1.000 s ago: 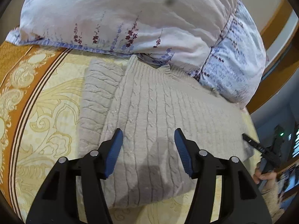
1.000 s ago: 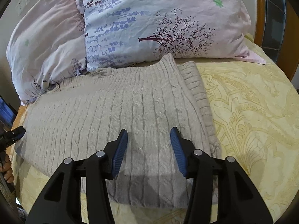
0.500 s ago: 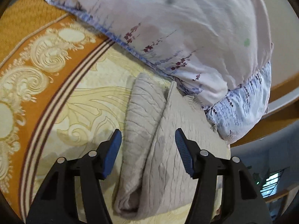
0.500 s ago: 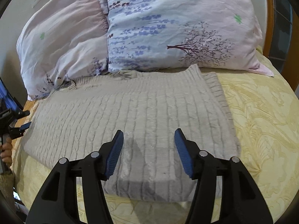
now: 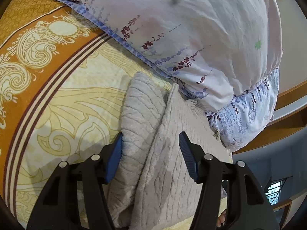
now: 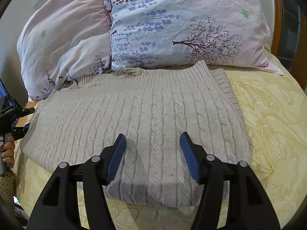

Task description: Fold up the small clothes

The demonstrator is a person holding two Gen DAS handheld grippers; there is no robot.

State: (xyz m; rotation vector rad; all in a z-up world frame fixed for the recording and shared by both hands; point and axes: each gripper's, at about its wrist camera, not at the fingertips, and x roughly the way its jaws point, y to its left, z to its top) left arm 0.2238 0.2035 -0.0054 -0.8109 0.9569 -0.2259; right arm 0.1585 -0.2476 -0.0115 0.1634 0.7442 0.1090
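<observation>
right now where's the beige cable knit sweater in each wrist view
Left wrist: the beige cable-knit sweater runs from centre to bottom, between the open left gripper fingers, seen edge-on.
Right wrist: it lies flat across the middle, under the open right gripper.
Shared landmark: the lavender-print pillow just behind the sweater.

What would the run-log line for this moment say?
left claw: open, over sweater edge | right claw: open, above sweater | sweater: folded, flat on bedspread, by pillows
</observation>
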